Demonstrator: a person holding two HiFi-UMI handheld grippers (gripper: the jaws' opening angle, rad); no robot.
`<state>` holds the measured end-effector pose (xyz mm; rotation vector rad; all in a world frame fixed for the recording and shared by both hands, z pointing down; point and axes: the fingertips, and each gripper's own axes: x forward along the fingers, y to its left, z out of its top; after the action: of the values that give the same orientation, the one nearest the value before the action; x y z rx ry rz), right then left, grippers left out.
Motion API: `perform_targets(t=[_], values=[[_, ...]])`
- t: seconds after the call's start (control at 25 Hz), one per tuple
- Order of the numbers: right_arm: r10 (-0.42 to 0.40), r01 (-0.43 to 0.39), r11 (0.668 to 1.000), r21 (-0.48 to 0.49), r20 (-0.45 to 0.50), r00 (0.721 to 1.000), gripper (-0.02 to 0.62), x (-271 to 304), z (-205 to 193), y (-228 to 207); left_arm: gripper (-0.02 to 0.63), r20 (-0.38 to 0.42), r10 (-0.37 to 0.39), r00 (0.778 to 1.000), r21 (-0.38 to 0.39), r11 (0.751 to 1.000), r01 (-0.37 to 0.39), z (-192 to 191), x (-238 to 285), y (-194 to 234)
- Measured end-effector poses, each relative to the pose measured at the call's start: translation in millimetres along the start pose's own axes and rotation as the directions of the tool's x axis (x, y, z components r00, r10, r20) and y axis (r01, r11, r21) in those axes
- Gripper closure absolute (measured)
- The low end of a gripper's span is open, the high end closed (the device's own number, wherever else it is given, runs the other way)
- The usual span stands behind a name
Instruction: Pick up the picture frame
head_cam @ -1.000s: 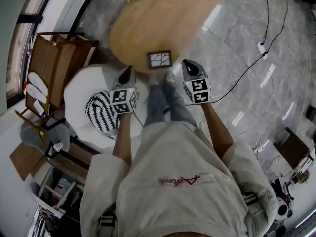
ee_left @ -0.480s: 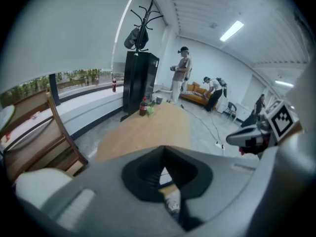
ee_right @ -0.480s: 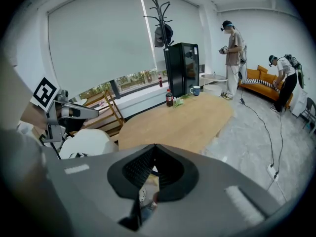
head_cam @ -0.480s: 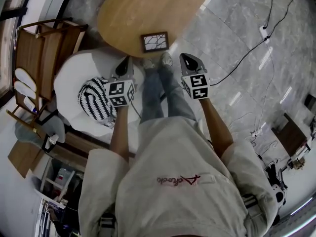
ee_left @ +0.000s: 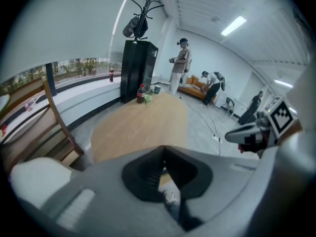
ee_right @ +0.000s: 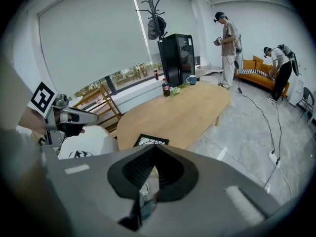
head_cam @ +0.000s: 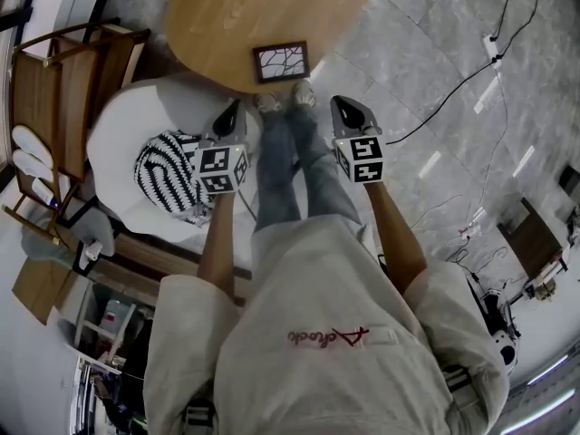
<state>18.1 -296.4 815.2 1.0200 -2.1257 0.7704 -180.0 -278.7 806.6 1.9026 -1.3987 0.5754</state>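
From where I stand, the white chair (head_cam: 118, 152) with its striped cushion (head_cam: 168, 178) sits at nine o'clock of the person (head_cam: 326, 333). Next, the left gripper (head_cam: 232, 109) hangs in the air, jaws pressed together on nothing, pointing down toward eleven o'clock. The picture frame (head_cam: 280, 62) lies flat at twelve o'clock, on the near rim of the wooden table (head_cam: 227, 12), just beyond the shoes (head_cam: 304, 96). It is a thin dark rectangle round a pale picture of branching dark lines. The right gripper (head_cam: 344, 107), at one o'clock, is likewise closed and empty. I'd say nothing is done yet: neither gripper touches the frame, and the reach, the opening, the grip and the lift are all left
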Motion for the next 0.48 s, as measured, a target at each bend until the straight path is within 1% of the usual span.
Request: perform_targets(t=[0.48], values=[[0.010,-0.009,1.000,0.020,-0.029,1.000,0.589,45.7,-32.7,-12.3,0.604,-0.030,-0.017,0.999,-0.029,0.999,0.017,-37.1,48.5,10.3]])
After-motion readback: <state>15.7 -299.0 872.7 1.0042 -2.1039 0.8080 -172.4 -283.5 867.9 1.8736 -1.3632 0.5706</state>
